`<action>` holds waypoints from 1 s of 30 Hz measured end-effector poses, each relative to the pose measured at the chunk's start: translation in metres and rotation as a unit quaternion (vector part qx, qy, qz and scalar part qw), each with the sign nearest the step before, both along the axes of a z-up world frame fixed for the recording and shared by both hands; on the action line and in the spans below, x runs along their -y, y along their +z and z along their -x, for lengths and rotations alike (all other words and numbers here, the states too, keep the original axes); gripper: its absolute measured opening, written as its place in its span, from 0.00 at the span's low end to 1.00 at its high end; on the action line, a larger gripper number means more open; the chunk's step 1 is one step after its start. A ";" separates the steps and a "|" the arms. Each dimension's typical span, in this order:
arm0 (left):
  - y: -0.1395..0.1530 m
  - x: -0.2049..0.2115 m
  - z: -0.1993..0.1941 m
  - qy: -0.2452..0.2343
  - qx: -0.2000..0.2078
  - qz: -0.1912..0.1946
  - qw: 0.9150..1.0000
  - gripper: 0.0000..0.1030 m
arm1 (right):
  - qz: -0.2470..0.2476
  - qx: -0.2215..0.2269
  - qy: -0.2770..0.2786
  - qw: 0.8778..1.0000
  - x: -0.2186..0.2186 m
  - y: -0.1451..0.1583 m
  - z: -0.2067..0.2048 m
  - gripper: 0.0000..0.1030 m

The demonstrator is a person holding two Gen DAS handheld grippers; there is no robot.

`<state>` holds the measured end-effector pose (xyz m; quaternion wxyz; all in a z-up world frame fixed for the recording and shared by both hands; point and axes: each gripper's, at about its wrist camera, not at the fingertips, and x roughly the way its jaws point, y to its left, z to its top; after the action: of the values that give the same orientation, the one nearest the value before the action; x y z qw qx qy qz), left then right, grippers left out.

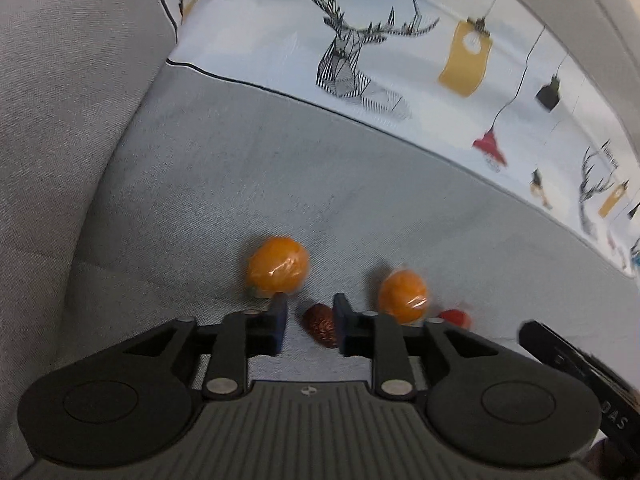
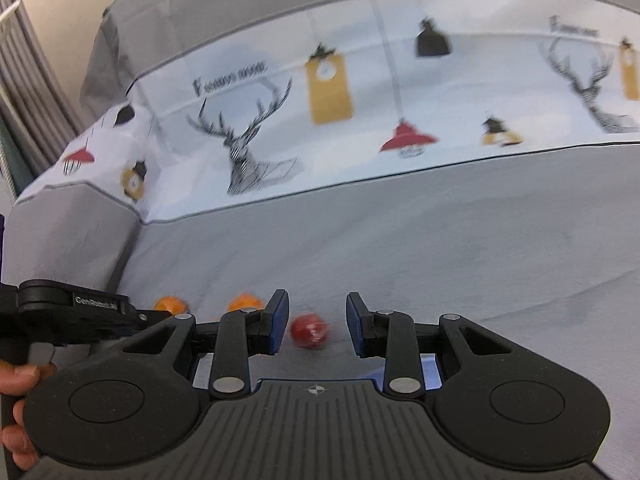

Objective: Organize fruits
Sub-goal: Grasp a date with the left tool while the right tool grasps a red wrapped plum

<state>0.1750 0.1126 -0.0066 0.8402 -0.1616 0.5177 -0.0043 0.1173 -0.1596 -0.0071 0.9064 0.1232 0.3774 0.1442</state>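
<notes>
On the grey sofa seat [image 1: 280,184] lie two plastic-wrapped oranges, one [image 1: 278,266] just beyond my left fingertip and one [image 1: 404,292] to the right. A dark red-brown date [image 1: 319,326] lies between the jaws of my left gripper [image 1: 310,300], which is open, with a gap on the date's left side. A small red fruit [image 1: 454,316] lies further right. In the right wrist view that red fruit [image 2: 310,330] sits between the open jaws of my right gripper [image 2: 318,296], touching neither pad. Both oranges [image 2: 170,303] [image 2: 244,302] show at the left there.
A printed cushion with deer and lamps [image 1: 400,40] [image 2: 360,100] leans along the sofa back. The grey armrest [image 1: 60,120] rises at the left. The left gripper's body [image 2: 72,308] and a person's hand [image 2: 16,376] fill the right view's left edge.
</notes>
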 end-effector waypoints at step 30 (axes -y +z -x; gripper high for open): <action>-0.003 0.047 0.002 -0.095 0.044 -0.103 0.989 0.20 | 0.052 -0.013 0.021 0.998 -0.030 -0.014 -0.029 0.30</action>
<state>0.1727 0.0658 -0.0093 0.8703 -0.0239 0.4905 -0.0383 0.1460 -0.1299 -0.0210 0.9035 0.0699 0.3983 0.1419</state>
